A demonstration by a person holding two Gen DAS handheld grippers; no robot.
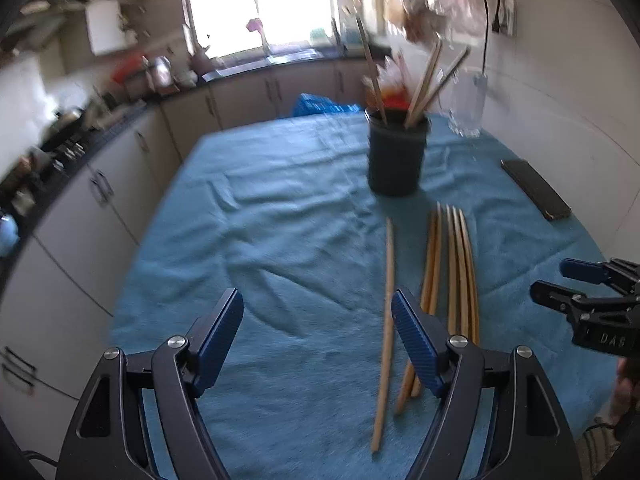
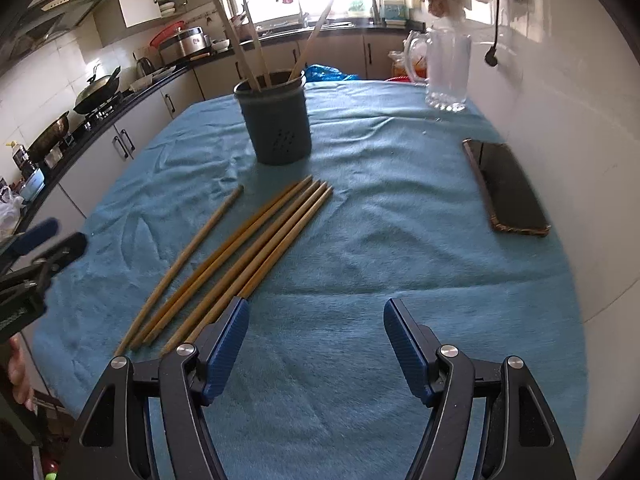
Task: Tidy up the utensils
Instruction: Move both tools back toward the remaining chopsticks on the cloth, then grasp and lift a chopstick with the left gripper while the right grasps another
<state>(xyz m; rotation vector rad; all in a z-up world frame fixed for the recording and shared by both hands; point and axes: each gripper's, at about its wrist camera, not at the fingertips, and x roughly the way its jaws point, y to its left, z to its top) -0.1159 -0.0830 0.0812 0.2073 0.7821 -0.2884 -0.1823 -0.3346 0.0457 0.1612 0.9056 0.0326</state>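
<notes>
While both of my tools hung over the desk (image 2: 400,208), neither held anything. My left tool (image 1: 318,334) stood with its jaws spread wide; a lone chopstick (image 1: 386,332) lay on the blue towel (image 1: 260,220) between its blue pads (image 1: 222,334), closer to the right one, and whether that pad touched it I could not tell. My right tool (image 2: 316,340) was likewise spread, with only bare towel between its pads; its left pad sat over the near ends of the bundled chopsticks (image 2: 248,260), contact not confirmed. Both tools pointed steeply downward at the desk. The chopsticks lay flat, side by side, just in front of the dark utensil holder (image 2: 276,120), which stood upright with several sticks in it. A dark phone (image 2: 506,188) lay flat near the wall, a glass pitcher (image 2: 446,72) beyond it. On the right tool's body, seen from the left wrist, I read the letters "DAS".
</notes>
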